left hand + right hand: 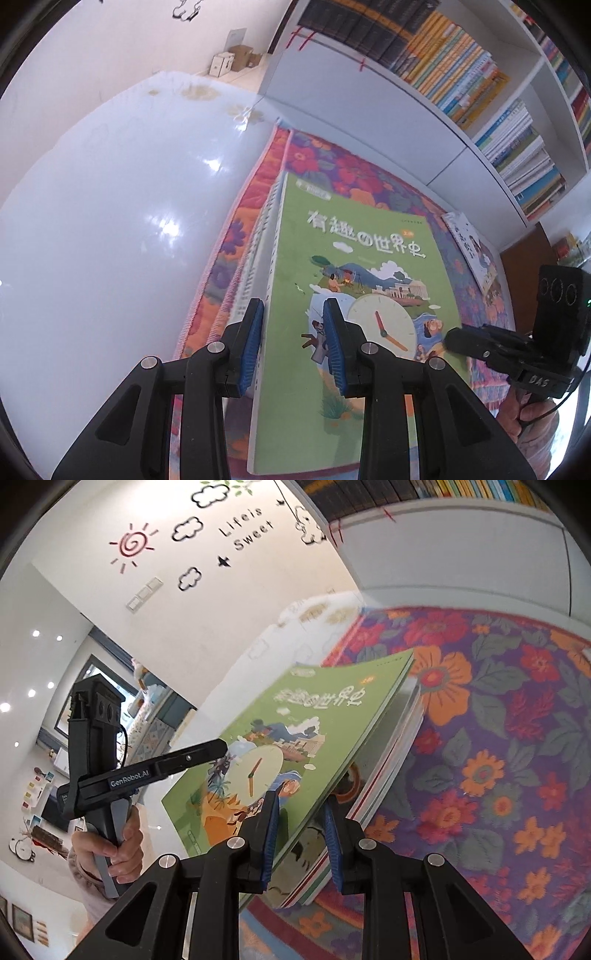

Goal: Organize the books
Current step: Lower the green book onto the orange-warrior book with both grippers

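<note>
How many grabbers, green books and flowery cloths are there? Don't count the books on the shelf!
Grippers: 2, the left gripper and the right gripper
Green books: 1, the green book
Flowery cloths: 1, the flowery cloth
Total: 4

Green book cover [354,280]: "有趣の世界史"
Wall decal [245,528], 11 o'clock: "Life is Sweet"
Left gripper [129,777] body: "GenRobot.AI"
Right gripper [535,380] body: "DAS"
</note>
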A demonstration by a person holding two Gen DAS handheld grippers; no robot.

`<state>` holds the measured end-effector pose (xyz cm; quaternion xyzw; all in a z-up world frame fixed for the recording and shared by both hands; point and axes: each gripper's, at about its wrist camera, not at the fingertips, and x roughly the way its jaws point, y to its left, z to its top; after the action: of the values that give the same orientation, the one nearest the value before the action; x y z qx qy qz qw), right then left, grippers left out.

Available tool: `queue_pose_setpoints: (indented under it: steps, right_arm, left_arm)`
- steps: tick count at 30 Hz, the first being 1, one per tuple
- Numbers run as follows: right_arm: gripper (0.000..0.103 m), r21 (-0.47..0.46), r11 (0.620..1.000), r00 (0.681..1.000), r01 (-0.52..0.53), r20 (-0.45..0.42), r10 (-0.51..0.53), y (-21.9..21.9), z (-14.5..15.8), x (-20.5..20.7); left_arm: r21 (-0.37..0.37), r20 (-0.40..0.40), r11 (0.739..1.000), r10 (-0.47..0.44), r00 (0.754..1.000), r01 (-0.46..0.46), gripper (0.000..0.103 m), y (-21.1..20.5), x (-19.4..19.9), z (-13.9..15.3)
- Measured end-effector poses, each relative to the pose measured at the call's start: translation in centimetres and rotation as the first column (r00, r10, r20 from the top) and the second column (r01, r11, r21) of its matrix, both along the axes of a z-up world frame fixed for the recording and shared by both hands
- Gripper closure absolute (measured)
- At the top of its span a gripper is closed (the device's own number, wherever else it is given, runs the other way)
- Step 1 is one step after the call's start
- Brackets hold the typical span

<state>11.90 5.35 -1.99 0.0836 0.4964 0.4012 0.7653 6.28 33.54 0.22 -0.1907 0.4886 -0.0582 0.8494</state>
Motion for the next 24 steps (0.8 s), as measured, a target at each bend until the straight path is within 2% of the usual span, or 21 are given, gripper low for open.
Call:
queue_pose_setpoints:
  steps: [3, 6, 15, 18, 22, 24]
  right_arm:
    - [0.080, -0.036, 0.999, 1.000, 0.004, -0.022, -0.005, 0.6, -1.6, 0.4]
    - [0.080, -0.035, 0.999, 0.998, 0.008, -0.063, -0.011, 0.8, -3.0, 0.8]
    - [0.078, -0.035, 0.999, 0.997, 0.012, -0.070, -0.014, 0.7, -3.4, 0.8]
    - [0.078, -0.036, 0.999, 0.997, 0.018, -0.073, -0.021, 0.7, -3.4, 0.8]
    - [0.077, -0.050, 0.999, 0.998, 0.013, -0.055, -0.016, 1.0, -3.2, 0.6]
    - [0.076, -0.042, 0.999, 0.998, 0.012, -0.061, -0.014, 0.9, -3.3, 0.7]
  left_arm:
    - [0.002, -0.012, 1.000, -0.015, 1.000, 0.015, 0.074, 0.1, 0.4, -0.8]
    - [0.017, -0.001, 1.000, -0.020, 1.000, 0.020, 0.074, 0.0, 0.5, -0.7]
    - [0.028, -0.005, 0.999, -0.020, 1.000, 0.020, 0.074, 0.0, 0.9, -0.8]
    - [0.071, 0.003, 0.997, -0.007, 1.000, 0.007, 0.073, -0.2, 0.9, -0.5]
    - [0.017, 0.030, 1.000, 0.022, 0.999, -0.023, 0.071, 0.3, 0.6, 0.4]
    - [0.056, 0.043, 0.998, 0.025, 0.999, -0.028, 0.071, -0.1, 0.5, 1.1]
